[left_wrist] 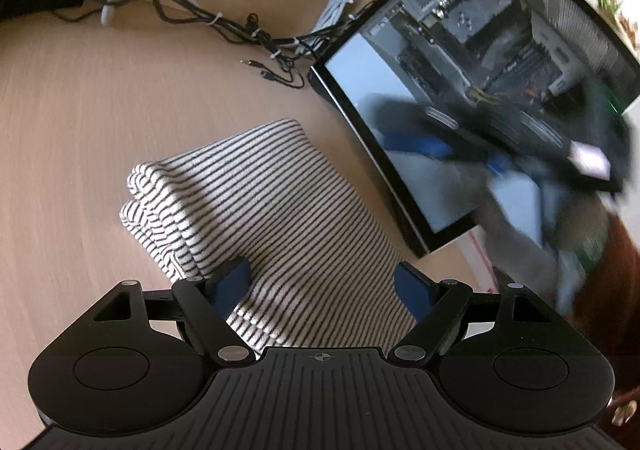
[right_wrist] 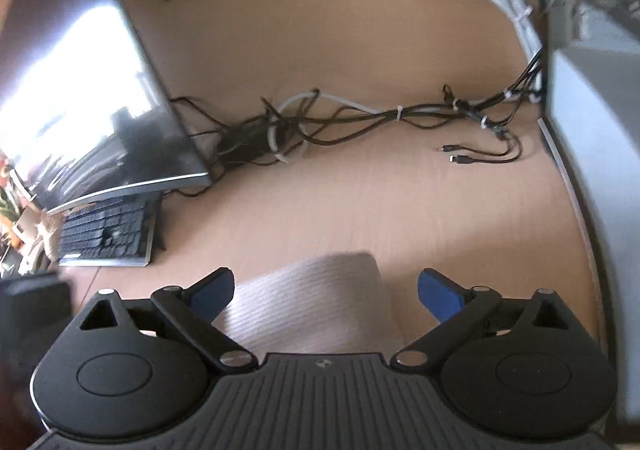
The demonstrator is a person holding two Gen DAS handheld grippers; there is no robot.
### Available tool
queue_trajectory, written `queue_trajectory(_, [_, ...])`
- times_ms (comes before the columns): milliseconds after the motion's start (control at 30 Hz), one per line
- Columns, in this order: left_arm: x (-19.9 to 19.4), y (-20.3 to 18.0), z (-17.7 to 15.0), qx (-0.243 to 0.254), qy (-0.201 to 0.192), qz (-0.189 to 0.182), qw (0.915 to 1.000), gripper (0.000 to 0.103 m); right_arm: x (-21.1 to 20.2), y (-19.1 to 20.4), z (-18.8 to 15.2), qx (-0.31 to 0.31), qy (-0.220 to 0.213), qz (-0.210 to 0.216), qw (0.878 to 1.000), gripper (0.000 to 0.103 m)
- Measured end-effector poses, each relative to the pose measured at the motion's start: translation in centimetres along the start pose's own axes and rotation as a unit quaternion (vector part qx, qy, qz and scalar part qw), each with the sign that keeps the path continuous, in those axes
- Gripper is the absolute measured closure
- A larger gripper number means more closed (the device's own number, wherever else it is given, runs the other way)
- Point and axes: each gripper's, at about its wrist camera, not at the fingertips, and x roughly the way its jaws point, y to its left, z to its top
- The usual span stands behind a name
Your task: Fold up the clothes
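A folded striped garment [left_wrist: 256, 218] lies on the wooden desk [left_wrist: 80, 130], well in from its edges, layered in thick folds at one end. The left gripper [left_wrist: 322, 286] hangs just over the garment's near end with its 2 blue fingers [left_wrist: 230, 284] spread wide on either side, pressing on nothing. The right gripper [right_wrist: 326, 292] is blurred above the cloth, its fingers [right_wrist: 440, 296] wide apart and empty. A tangle of black cables [left_wrist: 256, 34] runs toward a glass-sided computer case [left_wrist: 500, 62] at the desk's far side.
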Motion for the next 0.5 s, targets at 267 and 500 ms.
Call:
queue_trajectory(267, [0.0,-0.7,-0.1,-0.001,0.005,0.02,0.9998,0.014,5.0,1.4,0.4,-0.048,0.059,0.068,0.995,0.021])
queue_trajectory(500, [0.1,-1.7,-0.8,0.021,0.014,0.038,0.999,0.001,1.7,2.7,-1.0,-0.127,0.02,0.071,0.989,0.022])
